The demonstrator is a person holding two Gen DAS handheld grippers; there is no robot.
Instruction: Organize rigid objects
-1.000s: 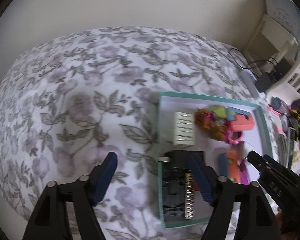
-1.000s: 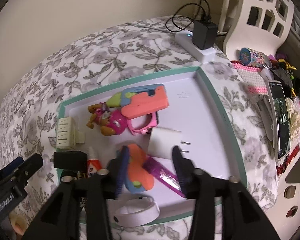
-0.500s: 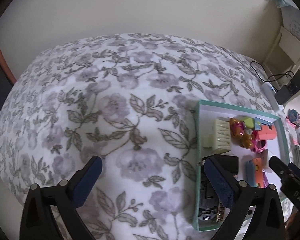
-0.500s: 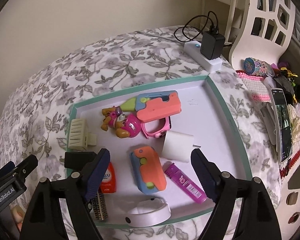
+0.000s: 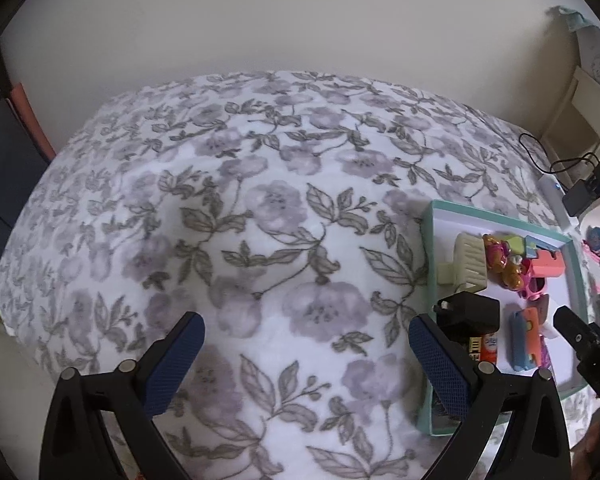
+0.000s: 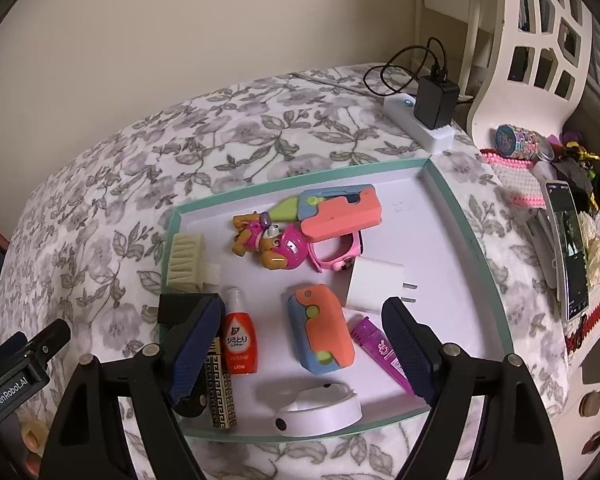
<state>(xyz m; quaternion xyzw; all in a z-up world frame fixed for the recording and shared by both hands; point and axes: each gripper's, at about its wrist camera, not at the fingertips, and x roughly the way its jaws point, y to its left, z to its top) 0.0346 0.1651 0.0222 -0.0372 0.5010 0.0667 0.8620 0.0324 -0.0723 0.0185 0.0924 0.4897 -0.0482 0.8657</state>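
Observation:
A teal-rimmed white tray lies on the floral blanket. It holds a white charger, an orange-and-blue toy, a red bottle, a purple tube, a white wristband, a pink dog toy, a black adapter and a cream comb piece. My right gripper hangs open above the tray's near half, holding nothing. My left gripper is open over bare blanket, left of the tray.
A white power strip with a black plug lies behind the tray. A phone, beads and small clutter sit to the right, by a white cut-out chair back. The blanket spreads wide to the left.
My right gripper opened off the white charger, left it in the tray and drew back. My left gripper swung away from the black adapter, leftward over the blanket.

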